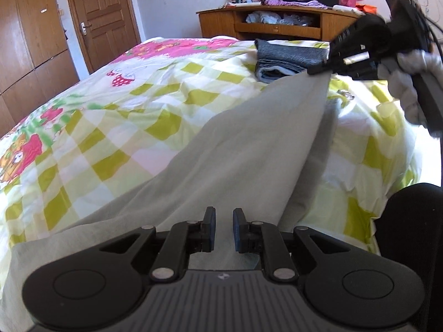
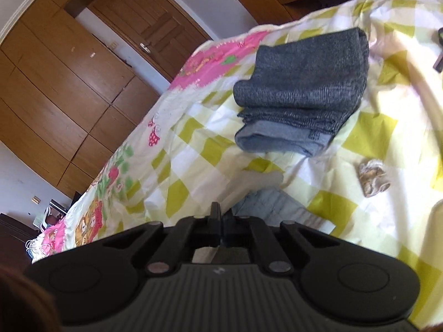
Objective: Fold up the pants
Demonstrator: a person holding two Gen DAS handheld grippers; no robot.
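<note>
Light grey pants [image 1: 249,144] hang stretched over the bed, running from my left gripper [image 1: 224,228] at the bottom up to my right gripper [image 1: 317,71] at the upper right. Grey fabric fills the narrow gap between the left pads, which grip it. The right gripper's tip pinches the far corner of the pants, and a white-gloved hand [image 1: 409,88] holds that gripper. In the right wrist view the right gripper [image 2: 221,215] is shut, with a strip of the grey pants [image 2: 205,254] showing just behind its fingers.
A folded dark grey stack [image 2: 301,91] lies on the checked bed cover [image 1: 124,127] beyond the pants. Light blue denim [image 2: 274,207] lies under the right gripper, with a small beige crumpled thing [image 2: 372,179] to its right. Wooden cabinet [image 1: 277,22] and door [image 1: 102,16] stand behind.
</note>
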